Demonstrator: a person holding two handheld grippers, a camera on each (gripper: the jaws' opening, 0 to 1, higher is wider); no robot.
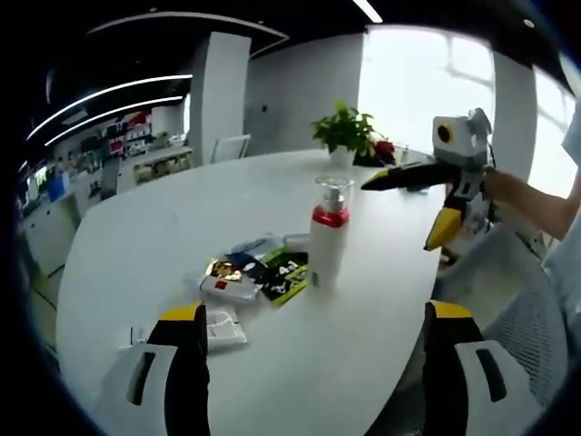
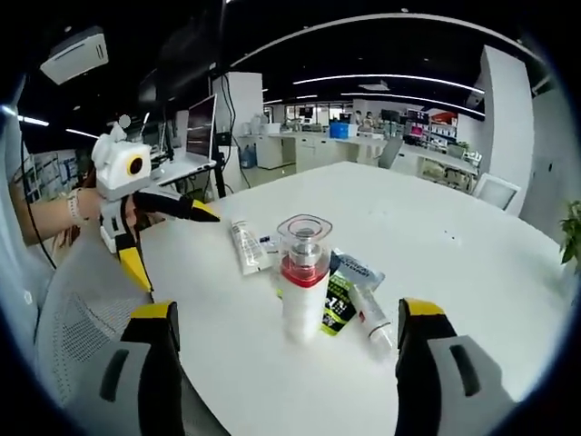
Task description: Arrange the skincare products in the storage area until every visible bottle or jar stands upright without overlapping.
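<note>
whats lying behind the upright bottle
Behind the bottle lie flat sachets and two tubes, one beside it at. The bottle covers part of the sachets, so their count is unclear.

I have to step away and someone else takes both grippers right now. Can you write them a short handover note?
Left claw: open, holding nothing, aimed at the table from one side.
Right claw: open, holding nothing, facing it from the opposite side.
Things: the white pump bottle with the red band stands upright on the white table. Beside and behind it, a white tube, a second tube and flat sachets lie in a loose, overlapping cluster.
Done: the pump bottle is upright and apart.
Left: stand up the tubes if they can stand, and spread out the overlapping items.
</note>
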